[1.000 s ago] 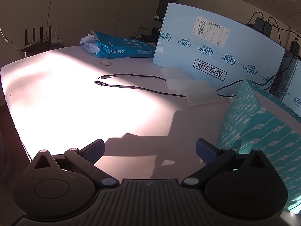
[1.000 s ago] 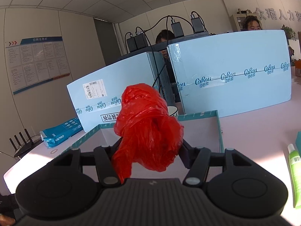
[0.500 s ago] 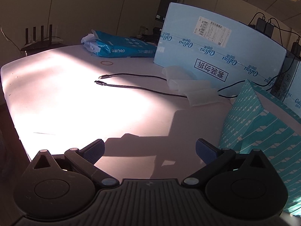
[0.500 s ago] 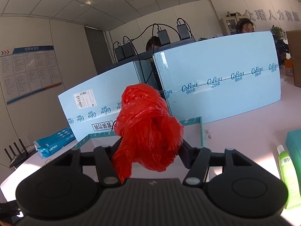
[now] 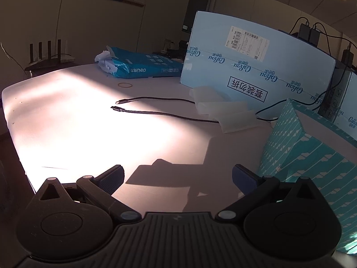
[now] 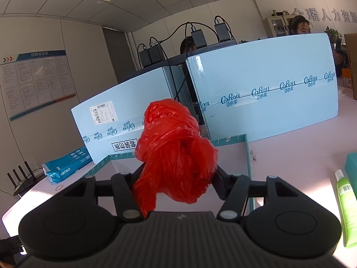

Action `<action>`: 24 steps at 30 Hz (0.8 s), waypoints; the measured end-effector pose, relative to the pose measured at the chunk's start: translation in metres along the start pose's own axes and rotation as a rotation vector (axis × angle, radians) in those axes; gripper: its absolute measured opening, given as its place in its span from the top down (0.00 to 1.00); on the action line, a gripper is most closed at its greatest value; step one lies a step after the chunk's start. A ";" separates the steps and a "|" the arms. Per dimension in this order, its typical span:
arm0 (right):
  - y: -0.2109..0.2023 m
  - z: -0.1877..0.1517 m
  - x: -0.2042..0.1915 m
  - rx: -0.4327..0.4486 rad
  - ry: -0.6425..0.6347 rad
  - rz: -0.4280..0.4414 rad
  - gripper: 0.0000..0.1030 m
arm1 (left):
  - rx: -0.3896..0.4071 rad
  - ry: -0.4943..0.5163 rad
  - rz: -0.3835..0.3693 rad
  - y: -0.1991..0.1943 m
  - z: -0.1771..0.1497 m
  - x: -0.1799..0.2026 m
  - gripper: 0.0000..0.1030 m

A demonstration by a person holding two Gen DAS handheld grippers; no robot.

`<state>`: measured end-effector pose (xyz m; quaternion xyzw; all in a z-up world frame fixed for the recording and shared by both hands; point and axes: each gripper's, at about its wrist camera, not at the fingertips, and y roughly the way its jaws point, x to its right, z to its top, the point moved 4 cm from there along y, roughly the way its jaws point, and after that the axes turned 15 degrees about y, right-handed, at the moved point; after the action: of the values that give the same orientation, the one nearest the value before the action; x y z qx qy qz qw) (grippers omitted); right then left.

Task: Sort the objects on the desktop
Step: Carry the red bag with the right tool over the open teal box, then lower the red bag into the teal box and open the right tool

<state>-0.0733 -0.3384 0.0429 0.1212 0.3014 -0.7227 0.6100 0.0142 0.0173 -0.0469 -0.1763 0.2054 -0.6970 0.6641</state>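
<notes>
In the left wrist view, the left gripper [image 5: 177, 177] fills the bottom of the frame with its jaws spread wide and nothing between them. It hangs over a pale table [image 5: 89, 122], brightly lit at centre left. Two black cables [image 5: 156, 111] lie across the middle of the frame, their plugs pointing left. A teal paper pack [image 5: 145, 65] lies at upper centre, with a rubber band [image 5: 125, 85] just in front of it. A light blue board [image 5: 256, 67] stands at upper right, and a teal patterned box [image 5: 312, 156] occupies the right edge.

In the right wrist view, the right gripper [image 6: 178, 174] is clenched on a crumpled red plastic bag [image 6: 176, 156] at the centre of the frame, held above the table. Behind the bag sits the teal-rimmed box [image 6: 247, 156], open at the top, and behind that stand two light blue boards [image 6: 267, 93]. A green tube [image 6: 347, 207] lies at the lower right edge. A router [image 6: 22, 178] is at the far left.
</notes>
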 end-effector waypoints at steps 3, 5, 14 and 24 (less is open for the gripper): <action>0.004 -0.002 -0.001 -0.012 0.004 0.000 0.40 | -0.011 -0.003 -0.001 0.003 -0.002 -0.002 0.00; 0.008 -0.004 -0.001 -0.027 0.004 -0.006 0.40 | -0.019 -0.009 -0.006 0.005 -0.004 -0.004 0.00; 0.024 -0.012 -0.012 -0.074 -0.037 -0.032 0.39 | -0.037 -0.033 -0.001 0.016 -0.009 -0.015 0.00; 0.061 -0.025 -0.018 -0.252 -0.039 -0.106 0.39 | -0.059 -0.015 0.014 0.025 -0.010 -0.024 0.00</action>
<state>-0.0161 -0.3140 0.0156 0.0134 0.3837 -0.7125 0.5873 0.0317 0.0410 -0.0681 -0.1996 0.2223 -0.6845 0.6649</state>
